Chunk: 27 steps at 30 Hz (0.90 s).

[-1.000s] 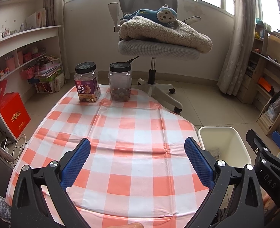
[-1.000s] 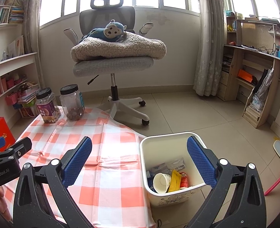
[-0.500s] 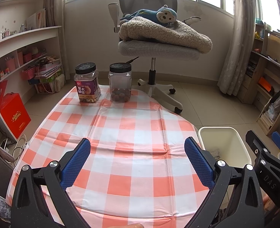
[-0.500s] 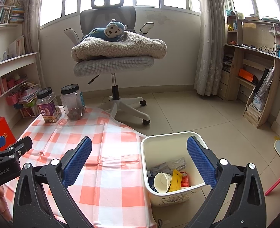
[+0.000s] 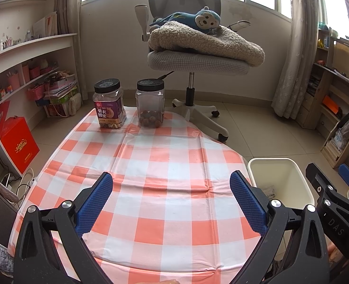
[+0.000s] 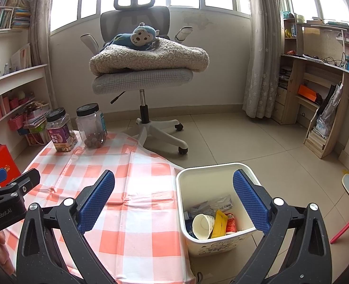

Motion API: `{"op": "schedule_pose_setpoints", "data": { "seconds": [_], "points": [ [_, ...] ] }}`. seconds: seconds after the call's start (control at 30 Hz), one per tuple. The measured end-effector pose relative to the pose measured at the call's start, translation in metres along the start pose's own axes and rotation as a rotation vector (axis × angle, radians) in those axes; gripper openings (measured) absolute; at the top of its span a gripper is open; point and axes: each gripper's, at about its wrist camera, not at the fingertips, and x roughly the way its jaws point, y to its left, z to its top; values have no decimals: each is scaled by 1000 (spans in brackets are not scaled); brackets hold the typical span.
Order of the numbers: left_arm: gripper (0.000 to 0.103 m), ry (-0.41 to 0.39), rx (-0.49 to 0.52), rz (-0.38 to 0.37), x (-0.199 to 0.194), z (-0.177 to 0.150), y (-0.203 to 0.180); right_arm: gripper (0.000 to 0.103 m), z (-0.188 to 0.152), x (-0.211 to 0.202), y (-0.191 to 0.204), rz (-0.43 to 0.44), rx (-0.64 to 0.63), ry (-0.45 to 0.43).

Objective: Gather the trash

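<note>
Nothing shifted from the earlier frames. Far left on the checked counter (image 5: 165, 165): two black-lidded jars (image 5: 109, 104), side by side. Left claw (image 5: 171, 201) spread wide, empty, above the cloth. Right claw (image 6: 173, 200) likewise apart, empty. Right of the counter, on the floor: white bin (image 6: 198, 172) holding a paper cup (image 6: 203, 226), yellow wrapper, red packet, crumpled plastic.

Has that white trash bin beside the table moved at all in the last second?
No. The white trash bin sits by the same corner of the checkered tablecloth as before.
</note>
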Motion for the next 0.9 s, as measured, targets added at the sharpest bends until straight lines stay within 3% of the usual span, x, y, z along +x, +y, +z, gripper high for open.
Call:
{"op": "schedule_pose_setpoints", "data": {
  "seconds": [0.9],
  "points": [
    [96,-11,47,-21,1,0,-2,96,-3,1,-5,6,13,8]
  ]
}}
